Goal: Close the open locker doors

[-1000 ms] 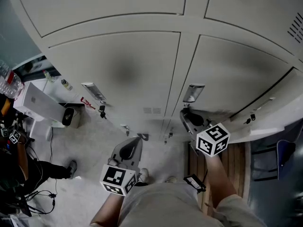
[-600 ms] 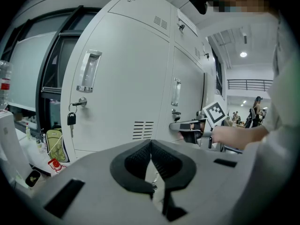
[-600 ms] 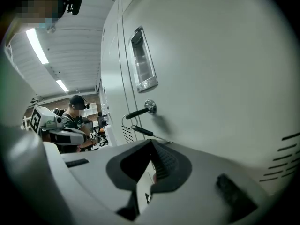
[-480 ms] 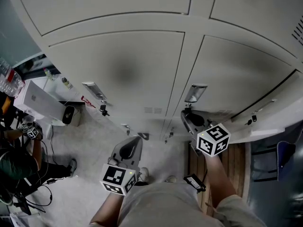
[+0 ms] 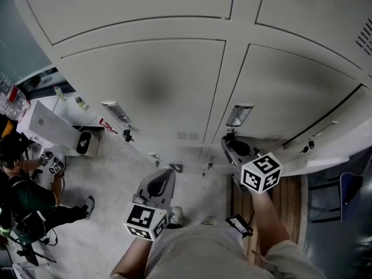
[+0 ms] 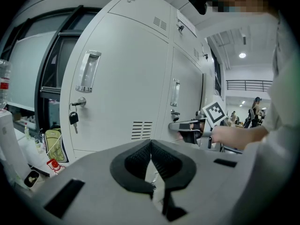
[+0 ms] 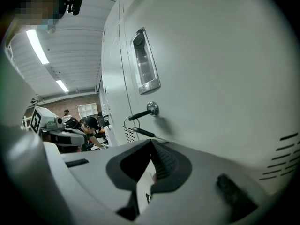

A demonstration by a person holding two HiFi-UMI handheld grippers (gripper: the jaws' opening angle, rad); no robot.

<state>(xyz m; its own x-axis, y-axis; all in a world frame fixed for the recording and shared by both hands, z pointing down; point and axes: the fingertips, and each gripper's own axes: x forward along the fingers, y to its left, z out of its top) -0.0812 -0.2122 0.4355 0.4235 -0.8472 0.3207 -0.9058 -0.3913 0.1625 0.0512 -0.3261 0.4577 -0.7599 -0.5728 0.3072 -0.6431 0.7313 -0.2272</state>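
Note:
White lockers fill the head view. The left door (image 5: 145, 86) and the middle door (image 5: 279, 92) lie flush, each with a recessed handle (image 5: 238, 114). At the far right a door (image 5: 334, 147) stands out from the front, with a dark gap (image 5: 325, 118) along its edge. My right gripper (image 5: 226, 143) is shut and empty, just under the middle door's handle. In the right gripper view its jaws (image 7: 151, 143) sit close to a key in the lock (image 7: 143, 112). My left gripper (image 5: 170, 171) is lower, shut and empty, and its jaws (image 6: 151, 142) point at the left door's vents (image 6: 142, 130).
A person (image 5: 23, 196) crouches on the floor at the left, beside a white box (image 5: 49, 127) and cables. A keyed lock (image 6: 74, 117) hangs on the left door. Wooden slats (image 5: 290, 196) and a blue chair (image 5: 349, 190) lie to the right.
The person at the left has moved further into the head view. Both grippers have stayed almost where they were, still shut.

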